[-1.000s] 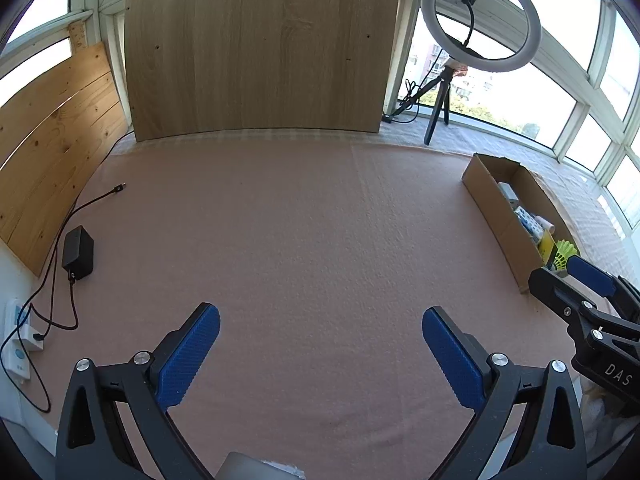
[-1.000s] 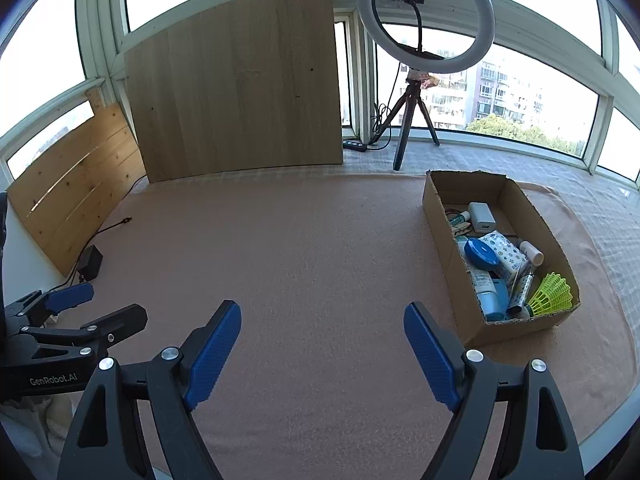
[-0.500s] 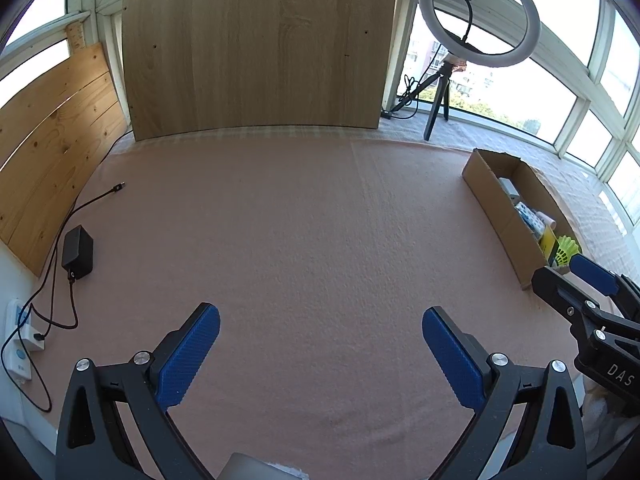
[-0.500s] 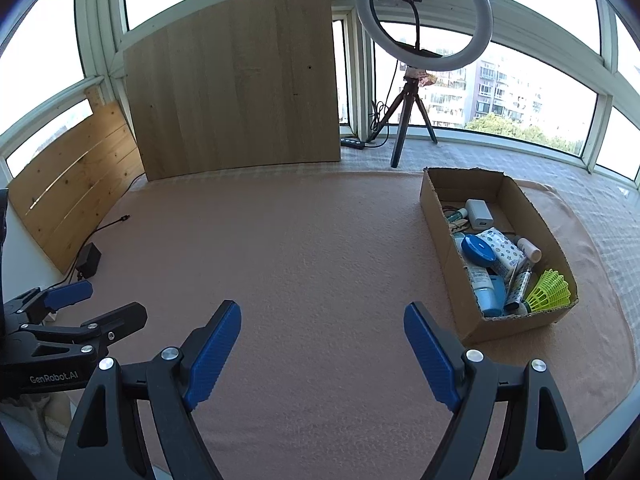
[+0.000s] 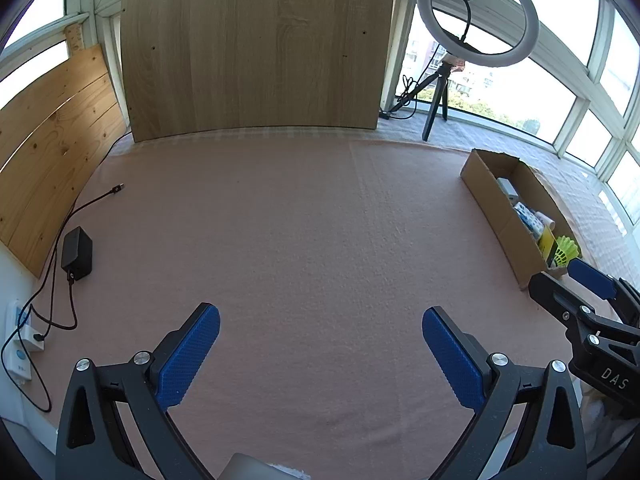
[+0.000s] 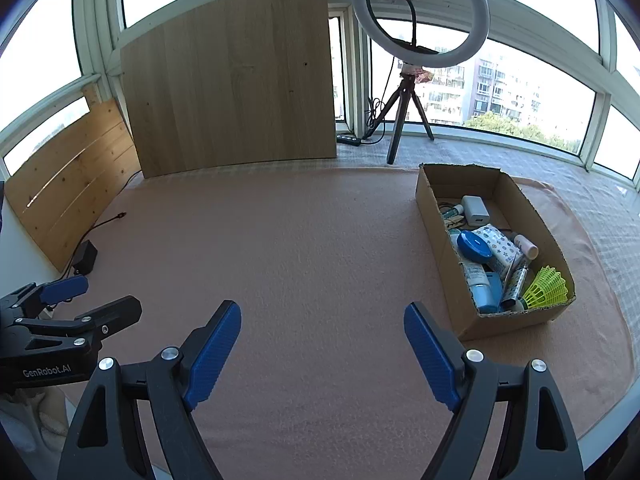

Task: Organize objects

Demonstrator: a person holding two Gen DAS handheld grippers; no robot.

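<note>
A cardboard box [image 6: 434,216] stands on the pink cloth at the right, and in the left wrist view the box [image 5: 496,220] is at the far right. It holds several items: a blue round lid [image 6: 474,245], a white charger [image 6: 475,210], a patterned pack [image 6: 500,246], bottles and a yellow-green shuttlecock [image 6: 548,288]. My right gripper [image 6: 322,334] hangs open over bare cloth, left of the box, nothing between its fingers. My left gripper [image 5: 320,338] is open too, over the cloth's near middle, empty.
A ring light on a tripod [image 6: 404,120] stands behind the box by the windows. Wooden boards [image 5: 256,48] lean at the back and left. A black power adapter [image 5: 77,254] with its cable and a white power strip [image 5: 20,340] lie at the left edge.
</note>
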